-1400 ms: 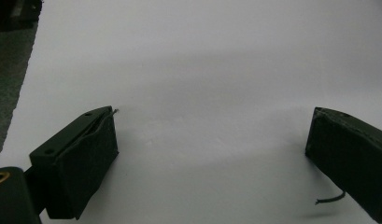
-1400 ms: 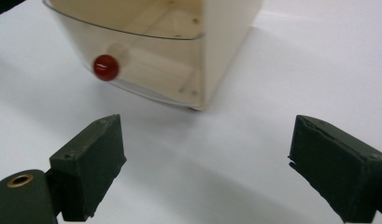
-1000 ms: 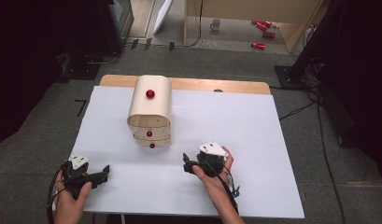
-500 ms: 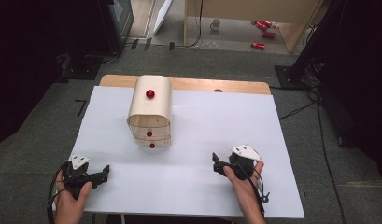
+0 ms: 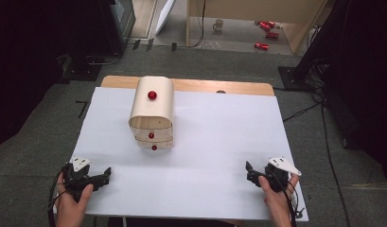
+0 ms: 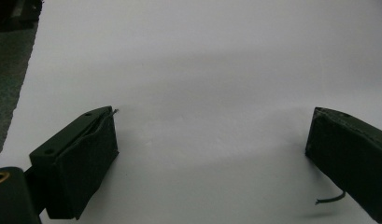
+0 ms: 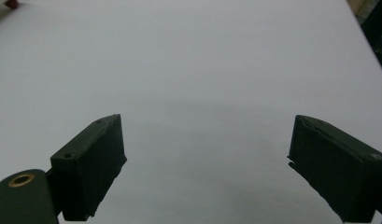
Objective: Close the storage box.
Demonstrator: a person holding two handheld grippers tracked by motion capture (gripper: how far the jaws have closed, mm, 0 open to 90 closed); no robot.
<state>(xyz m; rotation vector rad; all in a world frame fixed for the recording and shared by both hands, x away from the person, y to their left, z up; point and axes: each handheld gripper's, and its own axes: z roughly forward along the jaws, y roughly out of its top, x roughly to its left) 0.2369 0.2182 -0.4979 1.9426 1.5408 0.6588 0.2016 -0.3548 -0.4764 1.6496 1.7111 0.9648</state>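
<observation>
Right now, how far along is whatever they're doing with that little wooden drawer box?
Nothing looks started. The drawer box stands shut on the white table, its red knobs untouched. Left gripper and right gripper rest near the front edge, jaws open, holding nothing. Any handling of the box remains.

From above, your forearms run off the near edge, so you see little past each hand (image 5: 70,204). The small cabinet (image 5: 152,113) faces you, hiding its back and far side, and its drawer fronts are too small to make out beyond red knobs. On the far floor, the red objects (image 5: 266,34) are too small to identify. In the right gripper view, a red knob (image 7: 11,3) is clipped by the top left corner. In the left gripper view, the right jaw runs off the frame's right edge.
</observation>
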